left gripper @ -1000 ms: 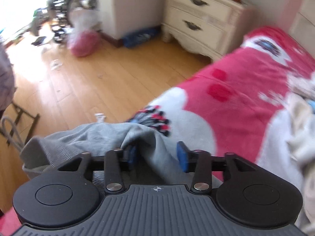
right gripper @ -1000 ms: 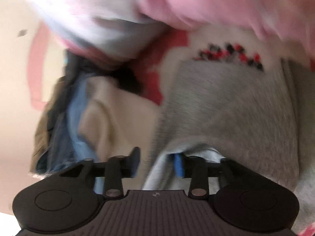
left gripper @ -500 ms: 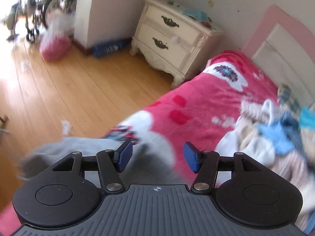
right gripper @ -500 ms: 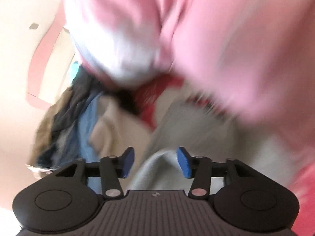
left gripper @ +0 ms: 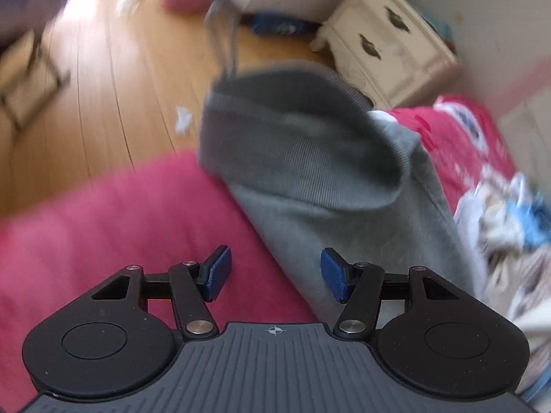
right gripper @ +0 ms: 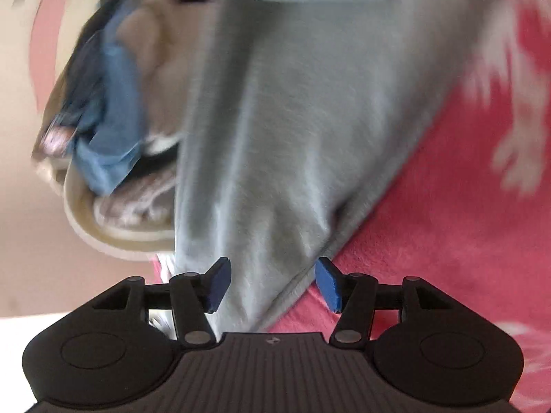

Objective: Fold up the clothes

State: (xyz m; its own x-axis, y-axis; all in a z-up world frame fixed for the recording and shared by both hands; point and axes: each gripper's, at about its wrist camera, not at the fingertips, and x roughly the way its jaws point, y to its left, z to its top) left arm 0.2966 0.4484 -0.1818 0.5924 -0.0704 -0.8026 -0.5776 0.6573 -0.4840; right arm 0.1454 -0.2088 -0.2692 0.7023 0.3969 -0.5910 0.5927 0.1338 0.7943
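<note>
A grey garment (left gripper: pixel 310 158) lies across the red bed cover (left gripper: pixel 103 227), one end humped up near the bed's edge. My left gripper (left gripper: pixel 273 277) hovers over its near edge, the jaws opening, and the blue pads (left gripper: pixel 217 273) press on nothing. In the right wrist view the same grey garment (right gripper: pixel 292 120) runs away from my right gripper (right gripper: pixel 272 284). Its jaws are opening too, and a corner of the cloth lies loosely between the pads without being pinched.
A heap of mixed clothes (left gripper: pixel 509 220) sits on the bed to the right, seen as blue and beige cloth (right gripper: pixel 113 130) in the right wrist view. A cream nightstand (left gripper: pixel 385 41) stands on the wooden floor (left gripper: pixel 103 79) beyond the bed.
Both grippers have let go of the grey garment and their jaws have widened. The left gripper has swung and rolled, so the garment now lies stretched ahead of it on the cover.
</note>
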